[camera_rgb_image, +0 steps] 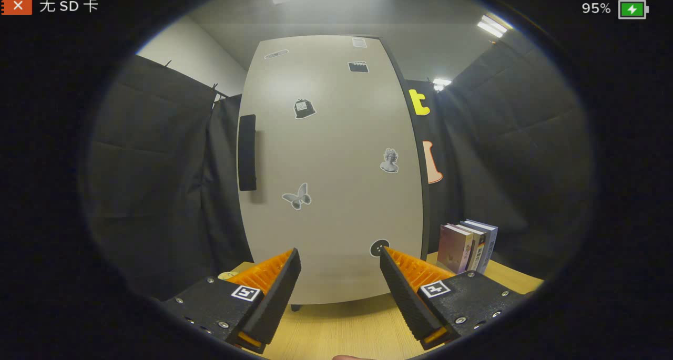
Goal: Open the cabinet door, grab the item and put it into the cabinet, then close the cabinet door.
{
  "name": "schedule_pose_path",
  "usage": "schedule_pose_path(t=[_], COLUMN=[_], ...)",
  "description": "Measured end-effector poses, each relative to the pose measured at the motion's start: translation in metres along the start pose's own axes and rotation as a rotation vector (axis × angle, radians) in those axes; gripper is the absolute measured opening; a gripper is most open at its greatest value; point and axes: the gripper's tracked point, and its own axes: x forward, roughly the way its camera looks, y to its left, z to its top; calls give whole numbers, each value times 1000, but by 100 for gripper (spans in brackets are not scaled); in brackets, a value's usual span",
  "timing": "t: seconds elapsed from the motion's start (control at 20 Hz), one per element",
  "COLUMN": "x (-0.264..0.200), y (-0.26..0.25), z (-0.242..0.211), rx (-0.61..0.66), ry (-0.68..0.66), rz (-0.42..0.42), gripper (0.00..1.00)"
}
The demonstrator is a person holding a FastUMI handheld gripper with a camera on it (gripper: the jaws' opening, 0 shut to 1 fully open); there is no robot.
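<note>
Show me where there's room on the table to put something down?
Bare wood lies between the hand-held gripper fingers, which are spread open and empty, running up to the closed cabinet door. The tabletop also looks free past the books. It's crowded where the books stand beside the cabinet.

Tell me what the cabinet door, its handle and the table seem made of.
Door: looks like matte painted or laminated board, even pale sheen, stickers on it. Handle: probably matte black plastic. Table: light wood or wood-look laminate, faint grain. Tongs open.
</note>
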Motion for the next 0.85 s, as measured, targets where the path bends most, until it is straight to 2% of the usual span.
schedule_pose_path(t=[0.85], x=[-11], y=[14], z=[2], rx=[2], ry=[-24], rz=[35], gripper=[94])
